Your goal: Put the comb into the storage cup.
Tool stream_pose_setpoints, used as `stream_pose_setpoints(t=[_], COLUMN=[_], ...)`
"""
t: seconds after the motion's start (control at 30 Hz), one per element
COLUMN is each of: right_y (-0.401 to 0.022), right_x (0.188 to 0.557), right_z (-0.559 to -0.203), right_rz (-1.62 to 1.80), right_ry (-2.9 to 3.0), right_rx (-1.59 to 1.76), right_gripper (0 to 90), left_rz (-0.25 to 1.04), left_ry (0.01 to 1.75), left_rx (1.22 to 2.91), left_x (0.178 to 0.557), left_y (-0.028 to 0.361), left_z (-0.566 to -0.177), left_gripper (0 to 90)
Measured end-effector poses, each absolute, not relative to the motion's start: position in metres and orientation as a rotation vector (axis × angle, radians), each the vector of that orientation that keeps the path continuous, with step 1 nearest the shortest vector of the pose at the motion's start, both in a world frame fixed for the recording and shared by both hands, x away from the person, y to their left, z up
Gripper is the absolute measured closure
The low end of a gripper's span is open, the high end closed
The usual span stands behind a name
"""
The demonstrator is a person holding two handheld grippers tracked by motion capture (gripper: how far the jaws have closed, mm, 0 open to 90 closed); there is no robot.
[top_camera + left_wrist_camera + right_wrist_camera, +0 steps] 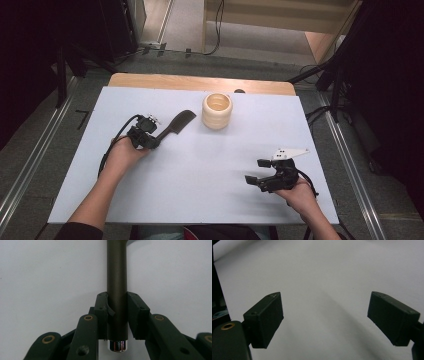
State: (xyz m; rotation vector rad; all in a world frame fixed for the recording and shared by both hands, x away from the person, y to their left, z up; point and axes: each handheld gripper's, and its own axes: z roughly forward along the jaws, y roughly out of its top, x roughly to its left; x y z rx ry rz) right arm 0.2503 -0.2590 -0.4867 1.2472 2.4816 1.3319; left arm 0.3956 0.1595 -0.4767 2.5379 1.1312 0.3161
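One dark comb (175,125), one cream ribbed cup (217,111), two grippers, one table (200,165).

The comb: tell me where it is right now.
In the high view the comb lies at the table's left-centre, its handle clamped in the left gripper, its head pointing toward the cream ribbed cup.

We saw white table (200,170) with wooden edge (200,82) at far side, grey floor (45,145) around, metal rails (30,165) left, cables (217,30) beyond.
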Motion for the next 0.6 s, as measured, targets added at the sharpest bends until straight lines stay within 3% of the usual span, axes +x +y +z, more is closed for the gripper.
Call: stream_pose_setpoints(t=[0.3,0.6], right_y=[-0.258,-0.259], right_x=[0.251,0.251], right_z=[-0.487,-0.486], right_rz=[1.329,1.341], right_ry=[2.491,2.477], right_rx=[1.238,1.250], right_gripper=[11.5,11.5], left_rz=[0.298,0.165], left_ry=[1.135,1.178], left_rx=[2.482,2.357], left_x=[0.394,0.398], left_y=[0.166,0.183], left_z=[-0.478,-0.474], left_gripper=[72.9,72.8])
